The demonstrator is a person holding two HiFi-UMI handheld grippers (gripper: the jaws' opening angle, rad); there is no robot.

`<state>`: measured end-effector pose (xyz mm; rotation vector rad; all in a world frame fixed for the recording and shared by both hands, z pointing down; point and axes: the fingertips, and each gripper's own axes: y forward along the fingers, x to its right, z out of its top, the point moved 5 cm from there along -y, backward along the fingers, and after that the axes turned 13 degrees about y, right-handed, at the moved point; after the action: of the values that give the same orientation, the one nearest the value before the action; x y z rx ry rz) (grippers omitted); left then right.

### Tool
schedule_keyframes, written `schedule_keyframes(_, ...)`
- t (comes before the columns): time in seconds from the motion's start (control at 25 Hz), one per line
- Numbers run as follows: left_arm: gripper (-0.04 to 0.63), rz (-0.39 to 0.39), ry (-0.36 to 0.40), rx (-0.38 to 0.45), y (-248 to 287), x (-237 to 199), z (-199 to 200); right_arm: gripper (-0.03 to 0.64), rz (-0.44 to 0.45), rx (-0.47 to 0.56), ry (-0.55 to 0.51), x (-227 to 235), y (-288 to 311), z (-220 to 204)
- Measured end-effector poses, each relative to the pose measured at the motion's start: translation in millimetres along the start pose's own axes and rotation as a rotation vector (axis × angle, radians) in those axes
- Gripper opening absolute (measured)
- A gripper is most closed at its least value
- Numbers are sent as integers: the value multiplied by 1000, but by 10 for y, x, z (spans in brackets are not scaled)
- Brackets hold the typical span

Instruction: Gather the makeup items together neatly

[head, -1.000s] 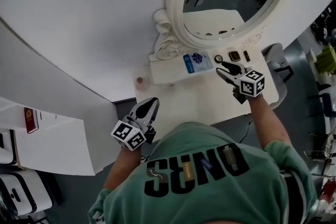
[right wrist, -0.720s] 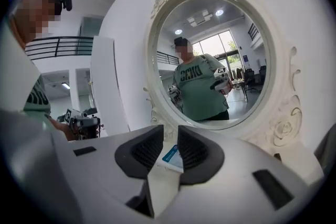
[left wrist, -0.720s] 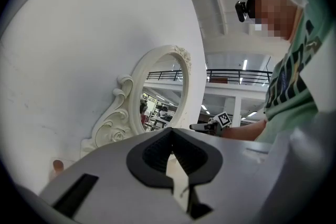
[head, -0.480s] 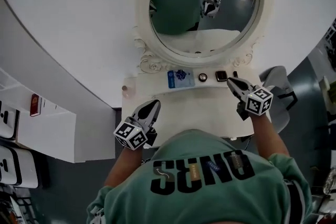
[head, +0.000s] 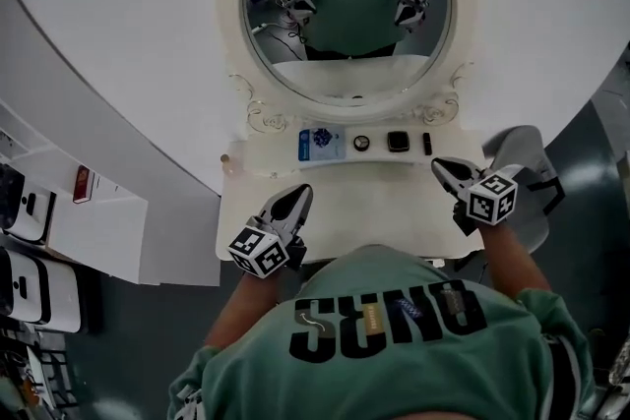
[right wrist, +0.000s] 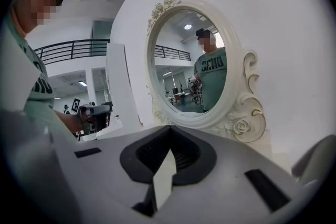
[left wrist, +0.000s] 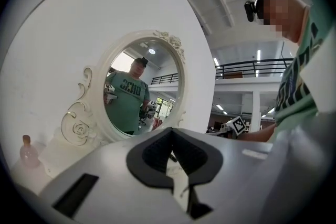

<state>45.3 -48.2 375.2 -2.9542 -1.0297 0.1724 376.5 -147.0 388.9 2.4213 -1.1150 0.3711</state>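
Observation:
Along a raised shelf under the mirror lie a blue-and-white packet (head: 317,144), a round compact (head: 361,143), a square dark compact (head: 398,142) and a slim dark tube (head: 426,143). At the table's far left stands a small pink bottle (head: 225,158), also visible in the left gripper view (left wrist: 27,150). My left gripper (head: 298,197) hovers over the table's front left, shut and empty (left wrist: 171,132). My right gripper (head: 443,167) sits at the table's right side, short of the tube, shut with nothing in it (right wrist: 169,131).
The white dressing table (head: 384,202) carries an ornate round mirror (head: 345,110) that reflects the person and both grippers. A pale chair (head: 522,152) stands by the table's right end. White cabinets (head: 39,211) fill the left. A curved white wall rises behind the mirror.
My right gripper has drawn back from the shelf items to the table's right side. The head view has swung, so the mirror now faces it squarely and shows the person.

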Motion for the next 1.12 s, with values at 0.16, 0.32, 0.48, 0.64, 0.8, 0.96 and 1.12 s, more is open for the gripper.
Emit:
schedule_keyframes(0.16, 9, 0, 6, 1, -86, -112, 19, -6, -32, 38, 35, -39, 67, 52)
schedule_keyframes(0.32, 9, -18, 8, -8, -168, -194, -2, -6, -53, 43, 44, -125, 169, 26)
schedule_keyframes(0.48, 9, -28, -3, -6, -175, -238, -42, -6, -74, 38, 44, -141, 194, -42)
schedule_keyframes(0.64, 9, -37, -9, -4, -177, -244, -41, -6, -88, 39, 52, -149, 195, -73)
schedule_keyframes(0.8, 9, -38, -14, -8, -159, -246, -69, -6, -95, 28, 20, -167, 209, -102)
schedule_keyframes(0.96, 9, -43, -15, -5, -111, -224, -68, -6, -93, 15, 8, -158, 214, -111)
schedule_keyframes(1.12, 9, -45, -12, -6, -70, -226, -66, -6, -96, 13, 15, -111, 214, -112)
